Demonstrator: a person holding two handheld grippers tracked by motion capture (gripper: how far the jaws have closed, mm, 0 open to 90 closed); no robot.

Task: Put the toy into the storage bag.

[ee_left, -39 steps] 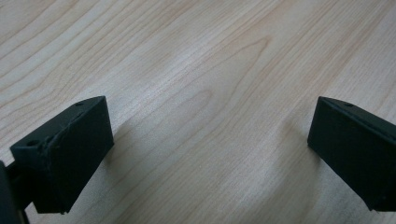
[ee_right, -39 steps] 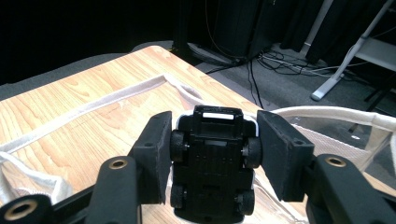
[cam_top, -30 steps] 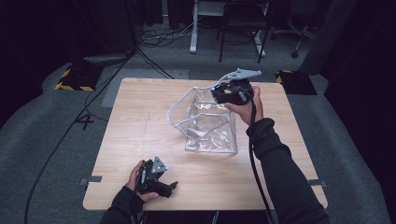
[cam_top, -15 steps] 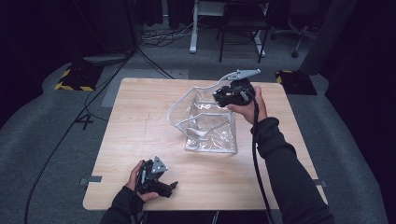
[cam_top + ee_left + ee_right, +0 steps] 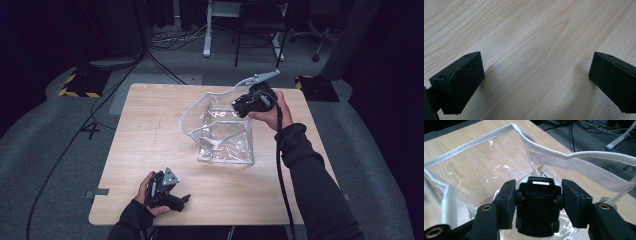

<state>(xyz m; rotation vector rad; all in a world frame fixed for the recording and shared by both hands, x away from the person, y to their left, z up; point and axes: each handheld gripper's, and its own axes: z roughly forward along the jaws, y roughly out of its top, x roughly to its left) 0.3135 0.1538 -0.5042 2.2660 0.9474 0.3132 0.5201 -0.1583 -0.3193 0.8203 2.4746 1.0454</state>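
One wooden surface (image 5: 150, 130) carries one clear plastic bag (image 5: 220, 132), standing open at its middle. Above the bag's far right rim, the right tool (image 5: 537, 195) grasps one black toy car (image 5: 536, 205), underside up. The left tool (image 5: 534, 77) rests released near the surface's front edge.

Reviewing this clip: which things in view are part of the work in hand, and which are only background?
In use:
- right gripper, shut on a black toy car, underside up
- clear plastic bag, white-edged mouth open, below the car

Lying about or idle:
- left gripper, open, resting on the wooden table
- floor cables
- chair and desk legs behind the table
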